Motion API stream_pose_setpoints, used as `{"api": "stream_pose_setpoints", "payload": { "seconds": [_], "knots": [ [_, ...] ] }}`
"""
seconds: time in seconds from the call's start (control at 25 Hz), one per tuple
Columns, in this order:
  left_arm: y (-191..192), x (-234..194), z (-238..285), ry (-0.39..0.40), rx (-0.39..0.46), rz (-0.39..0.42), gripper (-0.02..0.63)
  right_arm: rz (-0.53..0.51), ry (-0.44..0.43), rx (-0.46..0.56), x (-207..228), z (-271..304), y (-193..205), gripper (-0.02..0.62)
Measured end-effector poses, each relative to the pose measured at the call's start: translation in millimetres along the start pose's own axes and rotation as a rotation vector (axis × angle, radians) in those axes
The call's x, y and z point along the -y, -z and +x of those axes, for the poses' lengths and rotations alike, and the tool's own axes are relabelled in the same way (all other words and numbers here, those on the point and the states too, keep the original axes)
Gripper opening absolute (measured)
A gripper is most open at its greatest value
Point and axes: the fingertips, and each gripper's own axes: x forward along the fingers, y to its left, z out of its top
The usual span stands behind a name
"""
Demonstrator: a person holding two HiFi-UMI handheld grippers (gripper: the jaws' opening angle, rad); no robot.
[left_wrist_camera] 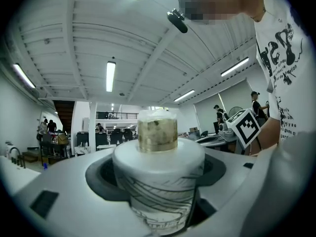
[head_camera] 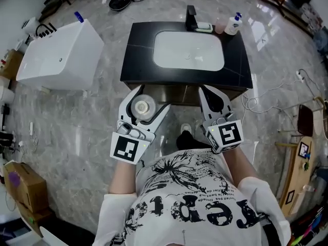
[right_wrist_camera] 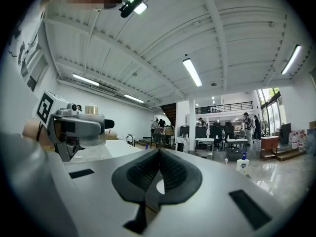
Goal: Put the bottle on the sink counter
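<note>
The bottle (left_wrist_camera: 158, 167) is a squat white one with thin dark lines printed round its body and a dull gold neck under a clear cap. It stands upright in the left gripper (head_camera: 147, 101), whose jaws are closed round its body just under the shoulder. From above it shows only as a white disc between the jaws, held in the air short of the counter's front edge and not yet over it.

It looks like plastic: light, fairly stiff and smooth-sided, so my guess is that it could turn or slide in a loose grip rather than break. The wide body is the sensible place to hold it, not the narrow cap.

The right gripper (right_wrist_camera: 158, 169) has its jaws pressed together with nothing between them and hangs level with the left one, to its right.

Ahead is the black sink counter (head_camera: 237, 60) with a white basin (head_camera: 188, 50) sunk in it. The bare black top on either side of the basin looks free, while the back edge already carries the tap (head_camera: 191, 16), a soap dish (head_camera: 204, 27) and a pump bottle (head_camera: 233, 24).
</note>
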Motion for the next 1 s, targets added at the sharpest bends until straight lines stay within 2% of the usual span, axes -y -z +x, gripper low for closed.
{"api": "stream_pose_setpoints", "payload": {
  "seconds": [0.24,0.4,0.68,1.0],
  "knots": [
    [6,-52,111,-0.08,-0.01,0.004,0.348,-0.02,-0.085,-0.013,90,92,-4,0.015],
    [24,-82,164,-0.109,-0.043,0.013,0.348,-0.014,-0.12,-0.027,130,142,7,0.014],
    [49,-131,221,-0.129,-0.076,-0.012,0.348,-0.004,-0.168,-0.053,155,210,23,0.014],
    [80,-228,293,-0.072,-0.08,-0.028,0.348,-0.008,-0.128,-0.077,175,320,28,0.015]
  ]
}}
